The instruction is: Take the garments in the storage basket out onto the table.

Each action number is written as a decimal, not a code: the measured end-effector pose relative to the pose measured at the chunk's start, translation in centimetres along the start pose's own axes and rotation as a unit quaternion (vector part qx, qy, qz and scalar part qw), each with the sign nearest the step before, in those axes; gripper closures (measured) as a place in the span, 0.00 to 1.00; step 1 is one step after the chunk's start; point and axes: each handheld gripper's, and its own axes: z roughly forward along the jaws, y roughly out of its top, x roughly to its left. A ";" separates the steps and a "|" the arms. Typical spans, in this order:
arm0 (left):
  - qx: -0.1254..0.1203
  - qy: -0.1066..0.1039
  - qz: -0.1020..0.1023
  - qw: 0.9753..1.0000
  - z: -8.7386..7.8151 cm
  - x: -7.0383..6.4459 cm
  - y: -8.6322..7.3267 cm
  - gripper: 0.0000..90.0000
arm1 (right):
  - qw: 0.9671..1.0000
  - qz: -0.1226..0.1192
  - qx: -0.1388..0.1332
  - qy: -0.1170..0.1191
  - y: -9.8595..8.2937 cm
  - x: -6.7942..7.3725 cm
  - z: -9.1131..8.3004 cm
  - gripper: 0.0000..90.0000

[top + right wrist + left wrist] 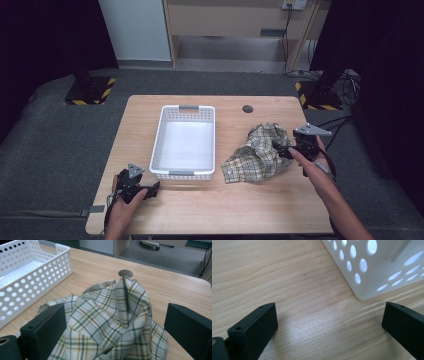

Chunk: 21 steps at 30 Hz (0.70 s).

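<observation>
A crumpled plaid cloth [258,153] [110,322] lies on the wooden table [200,210] right of a white perforated basket [185,141], which holds nothing. My right gripper [285,150] [116,327] is open at the cloth's right edge, its jaws standing on either side of the raised folds. My left gripper [150,191] [329,322] is open near the table's front left, low over bare wood, with the basket's near corner [362,287] just ahead of it.
A small round dark disc [247,108] [125,272] sits in the table top behind the cloth. The table's front and right edges lie close to both hands. Grey floor, dark stands with hazard stripes [90,90] and cables surround the table.
</observation>
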 end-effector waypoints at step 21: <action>0.000 0.000 0.000 1.000 0.0 0.0 0.0 0.00 | 1.000 -0.014 0.012 0.022 -2.6 1.7 -1.2 0.05</action>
